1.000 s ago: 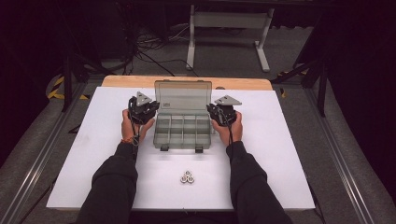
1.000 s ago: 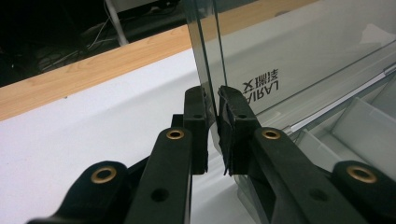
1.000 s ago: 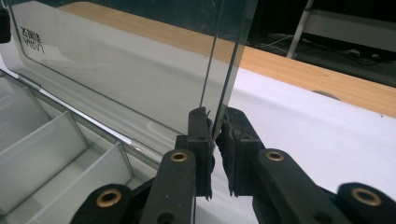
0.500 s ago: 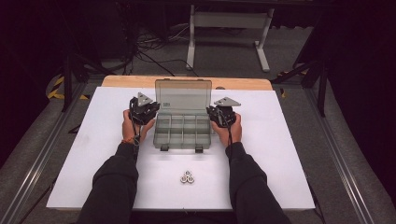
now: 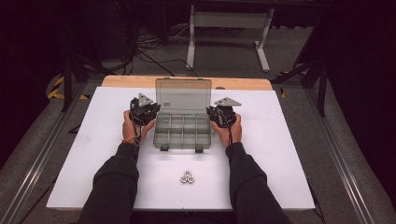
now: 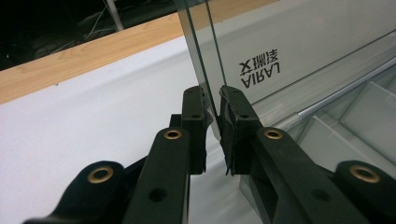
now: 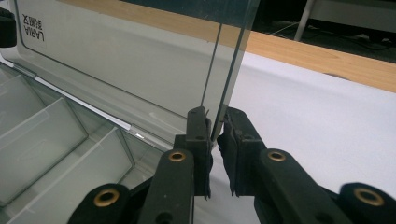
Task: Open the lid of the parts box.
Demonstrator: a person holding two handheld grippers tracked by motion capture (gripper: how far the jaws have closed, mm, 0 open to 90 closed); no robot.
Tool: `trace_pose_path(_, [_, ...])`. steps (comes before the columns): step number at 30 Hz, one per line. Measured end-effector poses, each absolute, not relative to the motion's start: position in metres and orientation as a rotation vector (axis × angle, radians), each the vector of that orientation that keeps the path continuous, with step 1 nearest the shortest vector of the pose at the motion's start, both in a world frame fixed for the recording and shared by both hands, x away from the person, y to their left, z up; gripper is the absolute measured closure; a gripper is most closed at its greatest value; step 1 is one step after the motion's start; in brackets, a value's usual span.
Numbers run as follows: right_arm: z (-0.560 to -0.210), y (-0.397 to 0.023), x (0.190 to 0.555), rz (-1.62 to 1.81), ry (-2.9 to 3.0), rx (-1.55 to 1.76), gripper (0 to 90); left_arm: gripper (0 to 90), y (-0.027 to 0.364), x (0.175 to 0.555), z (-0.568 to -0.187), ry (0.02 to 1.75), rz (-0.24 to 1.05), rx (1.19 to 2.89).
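Note:
A clear plastic organiser box [image 5: 181, 135] stands in the middle of the white table with its lid [image 5: 183, 95] raised upright. Its compartments [image 7: 42, 140] look empty. My left gripper [image 5: 152, 110] is at the lid's left edge, and in the left gripper view its jaws [image 6: 212, 109] are closed on that thin edge of the lid [image 6: 299, 51]. My right gripper [image 5: 215, 112] mirrors it at the right edge; in the right gripper view its jaws [image 7: 214, 123] pinch the lid [image 7: 130, 60] near the hinge.
A small cluster of metal nuts [image 5: 187, 177] lies on the white table top [image 5: 289, 154] in front of the box, between my forearms. A wooden strip [image 5: 130, 81] runs along the far edge. Beyond it are cables and a stand on the floor.

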State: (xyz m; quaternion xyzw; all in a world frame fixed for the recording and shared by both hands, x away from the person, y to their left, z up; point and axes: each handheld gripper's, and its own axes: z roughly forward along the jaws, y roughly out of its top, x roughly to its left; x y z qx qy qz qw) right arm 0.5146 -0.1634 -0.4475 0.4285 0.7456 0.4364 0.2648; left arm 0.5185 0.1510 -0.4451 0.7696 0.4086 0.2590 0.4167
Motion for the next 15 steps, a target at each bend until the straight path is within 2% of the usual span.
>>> trace_pose_path(15, [-0.4473,-0.1642,0.5171,1.181,2.033,1.153,80.0,79.4,0.1505,0.5194,-0.4472,1.032,0.646,1.942])
